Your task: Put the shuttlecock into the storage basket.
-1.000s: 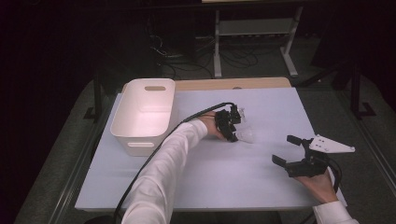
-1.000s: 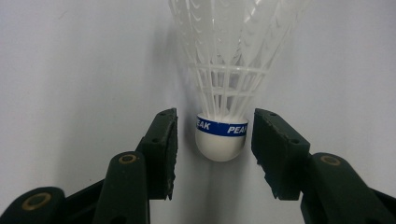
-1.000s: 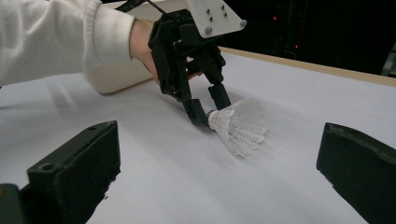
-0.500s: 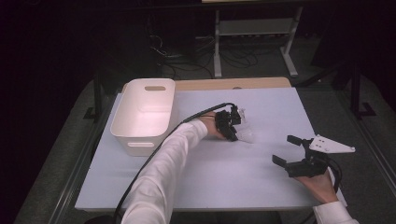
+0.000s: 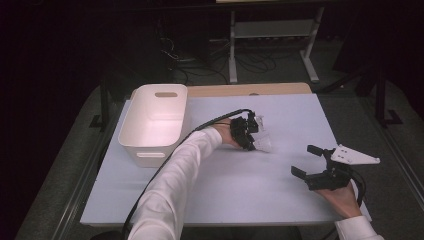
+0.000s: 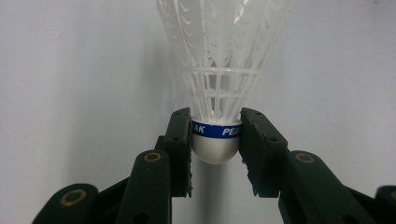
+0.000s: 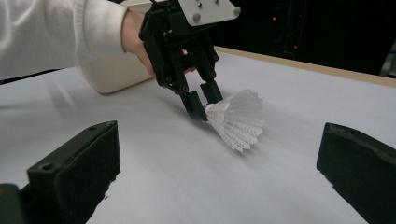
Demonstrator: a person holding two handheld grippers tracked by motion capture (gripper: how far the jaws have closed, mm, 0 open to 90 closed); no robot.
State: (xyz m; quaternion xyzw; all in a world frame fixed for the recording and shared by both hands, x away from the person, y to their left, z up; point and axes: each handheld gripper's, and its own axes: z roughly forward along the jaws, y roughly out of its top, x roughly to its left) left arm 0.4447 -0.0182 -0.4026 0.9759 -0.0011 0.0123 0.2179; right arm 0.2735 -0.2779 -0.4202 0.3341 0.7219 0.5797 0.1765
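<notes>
A white feathered shuttlecock (image 5: 265, 144) with a blue band round its cork lies tilted on the white table (image 5: 240, 195), skirt pointing away from the hand. My left gripper (image 5: 253, 145) is shut on the shuttlecock's cork (image 6: 216, 145), one pad on each side, and the skirt (image 6: 219, 51) fans out beyond the tips. In the right gripper view the left gripper (image 7: 204, 105) slants down onto the shuttlecock (image 7: 239, 119). My right gripper (image 5: 306, 161) stands open near the table's right front, nothing between its jaws, which point toward the shuttlecock.
A white plastic bin (image 5: 150, 146) with handle slots stands at the table's left rear. A cable (image 5: 210, 125) trails from the left gripper along the white sleeve. Dark floor and a metal stand (image 5: 272, 30) lie beyond the far edge.
</notes>
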